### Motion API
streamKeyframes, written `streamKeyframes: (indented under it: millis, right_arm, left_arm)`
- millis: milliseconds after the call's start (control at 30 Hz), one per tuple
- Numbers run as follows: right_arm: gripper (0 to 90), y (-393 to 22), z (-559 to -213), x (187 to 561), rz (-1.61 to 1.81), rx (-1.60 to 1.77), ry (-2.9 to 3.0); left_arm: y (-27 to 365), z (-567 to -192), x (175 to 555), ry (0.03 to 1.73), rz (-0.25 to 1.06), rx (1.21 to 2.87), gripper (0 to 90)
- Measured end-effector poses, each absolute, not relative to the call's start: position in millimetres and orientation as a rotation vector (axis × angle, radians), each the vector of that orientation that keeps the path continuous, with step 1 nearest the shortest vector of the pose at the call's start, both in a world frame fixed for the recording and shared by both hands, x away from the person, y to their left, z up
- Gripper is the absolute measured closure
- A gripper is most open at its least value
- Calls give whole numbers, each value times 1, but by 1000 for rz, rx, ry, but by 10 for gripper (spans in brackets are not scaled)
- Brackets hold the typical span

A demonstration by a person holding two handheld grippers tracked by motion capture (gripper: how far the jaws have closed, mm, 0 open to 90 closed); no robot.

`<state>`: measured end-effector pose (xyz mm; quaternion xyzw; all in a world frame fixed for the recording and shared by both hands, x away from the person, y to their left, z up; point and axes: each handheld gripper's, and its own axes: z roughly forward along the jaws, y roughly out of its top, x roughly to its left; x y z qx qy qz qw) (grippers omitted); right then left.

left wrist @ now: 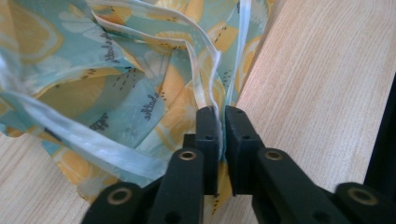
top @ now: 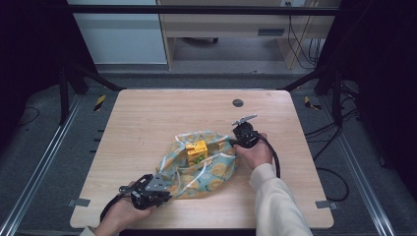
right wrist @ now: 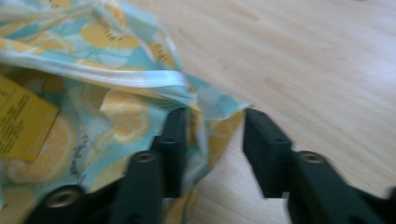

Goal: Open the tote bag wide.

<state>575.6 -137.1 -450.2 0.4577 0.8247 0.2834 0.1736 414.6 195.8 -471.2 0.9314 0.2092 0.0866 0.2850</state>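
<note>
1. holding a lemon-print bag [top: 206, 167] near the middle of the wooden table [top: 147, 118], the person works it from two ends; a yellow box [top: 196, 152] sits in its open mouth, so the step in hand looks like opening or arranging the bag around the box.
2. the left gripper [top: 164, 189] is at the bag's near-left corner. in the left gripper view its jaws stand nearly together, pinched on the white-edged hem [left wrist: 212, 100] of the fabric with only a thin gap.
3. the right gripper [top: 235, 143] is at the bag's far-right edge. in the right gripper view its jaws stand partly apart, with a fold of the cloth [right wrist: 205, 126] lying between them; one jaw touches the fabric, the other stands clear of it, so it has no grip on the bag now.
4. the bag lies slumped and crumpled, its long axis running diagonally from the left gripper at the near left toward the right gripper at the far right. its mouth faces up and toward the far side, with white handles [top: 194, 172] draped loosely over it.
5. next, i judge, the right gripper must either close again on a better bit of rim or pull away cleanly; the left pinch should hold so the thin fabric does not slide or collapse over the box.
</note>
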Motion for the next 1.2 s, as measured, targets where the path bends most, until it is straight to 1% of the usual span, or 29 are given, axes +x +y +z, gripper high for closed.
streamKeyframes:
  millis: [67,100,133,167,233,267,300,333,367,400,467,500,533,567,600,633,667,767,833,1033,1067,1200]
  right_arm:
    - [460,-139,-443,572,828,1288,2292]
    - [460,-139,-443,572,828,1288,2292]
    - [369,-140,-433,567,858,1271,2278]
    - [342,-140,-430,565,863,1264,2273]
    - [329,-140,-426,562,881,1257,2258]
    - [273,-141,-418,556,908,1243,2248]
    - [273,-141,-418,556,908,1243,2248]
    - [238,-140,-411,550,932,1229,2240]
    - [238,-140,-411,550,932,1229,2240]
    - [202,-140,-403,543,951,1207,2236]
    - [190,-140,-400,540,962,1203,2234]
    - [173,-140,-395,535,984,1193,2228]
    - [154,-140,-388,526,996,1170,2237]
    - [154,-140,-388,526,996,1170,2237]
    - [139,-139,-383,516,997,1135,2250]
    - [139,-139,-383,516,997,1135,2250]
    - [136,-139,-379,508,1006,1114,2254]
    - [127,-139,-374,499,1016,1093,2256]
    - [131,-138,-371,487,1025,1055,2271]
    - [156,-135,-368,473,1034,1012,2288]
    - [156,-135,-368,473,1034,1012,2288]
    - [134,-131,-370,463,1033,1002,2276]
  left_arm:
    - [197,-470,413,575,250,2476,769]
    - [197,-470,413,575,250,2476,740]
    - [197,-468,413,582,261,2462,709]
    - [197,-465,413,608,269,2427,674]
    - [196,-462,413,616,276,2418,604]
    - [196,-459,413,636,290,2402,542]
    - [196,-459,413,636,290,2402,511]
    - [196,-458,413,648,298,2395,471]
    - [197,-456,413,657,304,2385,471]
    - [197,-453,413,680,306,2364,391]
    - [197,-450,413,680,323,2358,380]
    - [197,-448,413,680,329,2355,357]
    - [198,-441,413,679,350,2349,305]
    - [198,-441,413,679,350,2349,291]
    - [198,-437,413,686,360,2339,272]
    - [198,-434,414,690,359,2334,272]
    - [198,-429,416,688,362,2330,237]
    - [199,-425,421,684,369,2338,196]
    - [201,-420,427,696,387,2336,192]
    - [204,-406,450,699,409,2364,200]
    - [204,-406,450,699,409,2364,207]
    - [201,-401,470,696,444,2371,211]
